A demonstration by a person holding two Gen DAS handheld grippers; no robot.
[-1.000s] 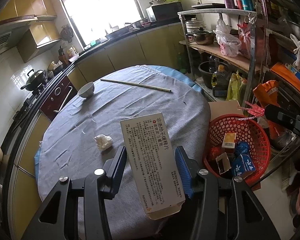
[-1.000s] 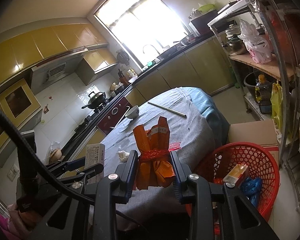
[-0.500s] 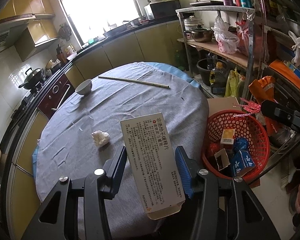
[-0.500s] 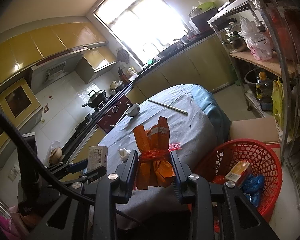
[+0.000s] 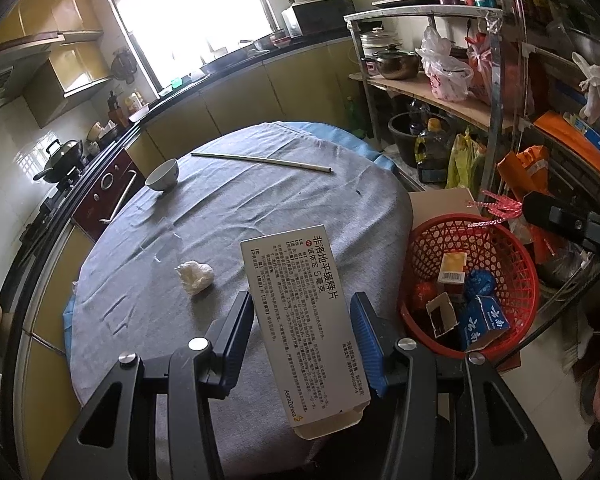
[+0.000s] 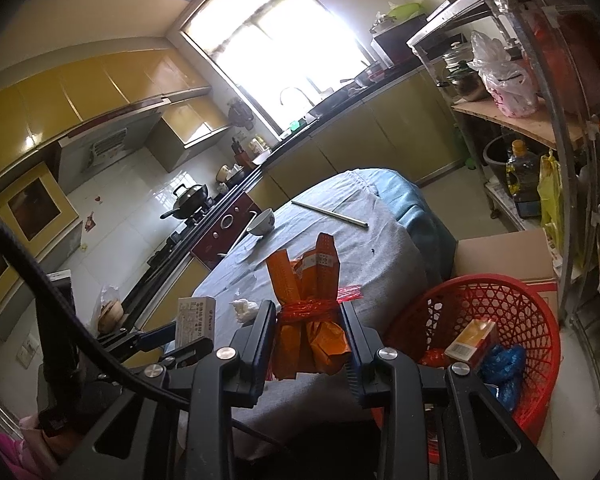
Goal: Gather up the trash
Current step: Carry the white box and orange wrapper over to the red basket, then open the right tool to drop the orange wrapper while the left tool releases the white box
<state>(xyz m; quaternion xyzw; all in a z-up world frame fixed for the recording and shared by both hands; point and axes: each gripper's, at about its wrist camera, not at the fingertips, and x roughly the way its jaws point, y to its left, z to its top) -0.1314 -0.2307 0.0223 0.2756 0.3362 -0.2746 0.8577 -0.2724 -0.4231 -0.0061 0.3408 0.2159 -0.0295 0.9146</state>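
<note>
Both jaws pinch trash: left gripper a medicine box, right gripper an orange wrapper.

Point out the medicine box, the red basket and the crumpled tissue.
medicine box (image 5: 304,320): left wrist view, middle of its printed face.
red basket (image 5: 516,248): left wrist view, far right rim.
tissue (image 5: 195,277): left wrist view, centre of the wad on the tablecloth.

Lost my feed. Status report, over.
Left gripper shut on white medicine box. Right gripper shut on orange wrapper bundle. Red mesh basket unobstructed.
</note>
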